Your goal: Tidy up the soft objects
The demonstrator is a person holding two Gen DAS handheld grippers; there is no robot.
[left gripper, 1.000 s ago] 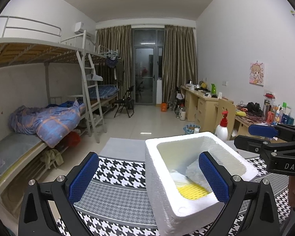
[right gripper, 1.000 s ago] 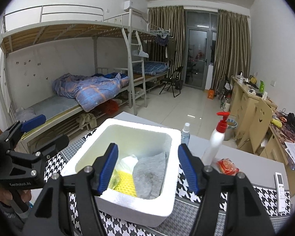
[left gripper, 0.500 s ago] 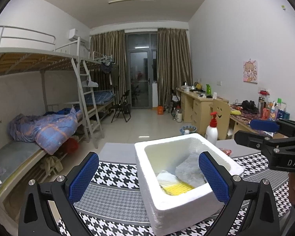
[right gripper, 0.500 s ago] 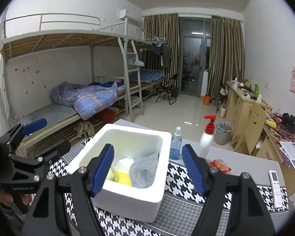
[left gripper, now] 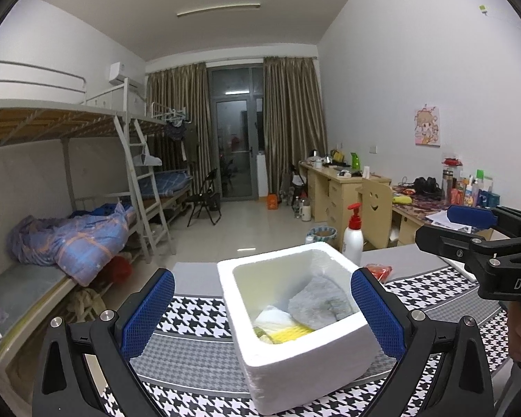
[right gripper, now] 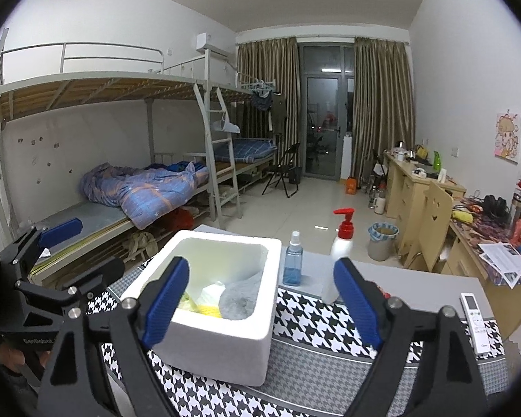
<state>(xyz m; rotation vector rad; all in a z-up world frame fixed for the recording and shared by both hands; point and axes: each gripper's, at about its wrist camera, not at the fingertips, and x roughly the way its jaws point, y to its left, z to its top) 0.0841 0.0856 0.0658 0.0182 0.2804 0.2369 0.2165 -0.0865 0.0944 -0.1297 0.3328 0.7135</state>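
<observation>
1. The left gripper (left gripper: 262, 312) hovers over the near left part of the table, its blue pads spread wide with nothing between them.
2. Beneath both tools lies a black-and-white houndstooth cloth (right gripper: 316, 316) with grey bands, covering the near part of the grey table (right gripper: 430, 285).
3. The white foam box (right gripper: 222, 340) stands on that cloth at the middle of the table, open at the top.
4. Inside it, a yellow mesh piece (left gripper: 290, 333) lies at the near side with a white crumpled piece (left gripper: 272, 316) just beside it, and a grey soft cloth (right gripper: 239, 299) leans against the right wall.
5. The right gripper (right gripper: 262, 299) is held near the box; its jaws have just been opening and now stand well apart, empty.
6. Beyond the box's far right corner stand a blue spray bottle (right gripper: 292, 264) and a white pump bottle with a red top (right gripper: 340, 243).
7. A white remote control (right gripper: 474, 323) lies at the right edge of the table.
</observation>
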